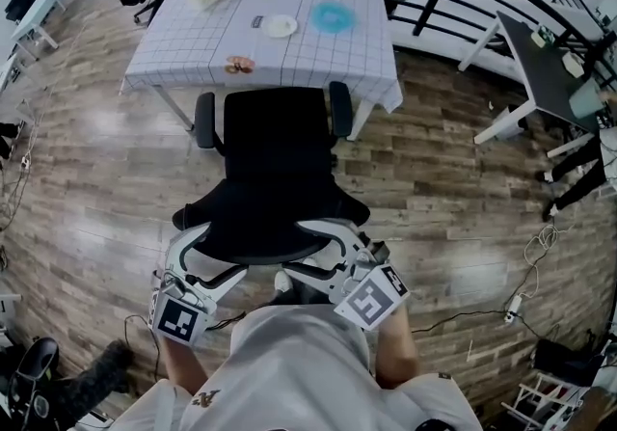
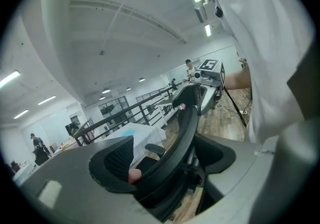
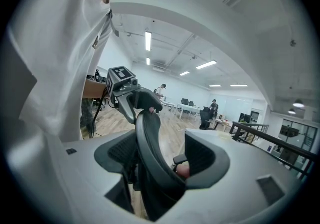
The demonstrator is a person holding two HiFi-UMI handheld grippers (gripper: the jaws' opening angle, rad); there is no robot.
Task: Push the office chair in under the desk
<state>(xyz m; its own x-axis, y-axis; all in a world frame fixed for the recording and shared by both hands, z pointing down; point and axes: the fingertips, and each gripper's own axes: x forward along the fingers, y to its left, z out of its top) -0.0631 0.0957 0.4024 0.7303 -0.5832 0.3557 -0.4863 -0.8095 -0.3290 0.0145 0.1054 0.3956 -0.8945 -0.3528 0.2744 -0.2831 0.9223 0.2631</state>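
Holding the black mesh-backed office chair by the top rim of its backrest, with left gripper and right gripper each clamped there, jaws fairly wide around the thick rim. Standing on the wood plank floor, square to the desk surface under a white grid-patterned cloth, seat front just short of the hem and not yet underneath. Open to trouble in a few ways. Could swivel or tip forward instead of rolling, given a push applied so high on the back. Could veer off line under uneven pressure from the two sides and knock a white desk leg. Could snag the hanging cloth on the black padded armrests, close to the hem, and drag along the small white plate and pale blue ring lying on top. Best pushed slowly and evenly, watching the armrests against the cloth.
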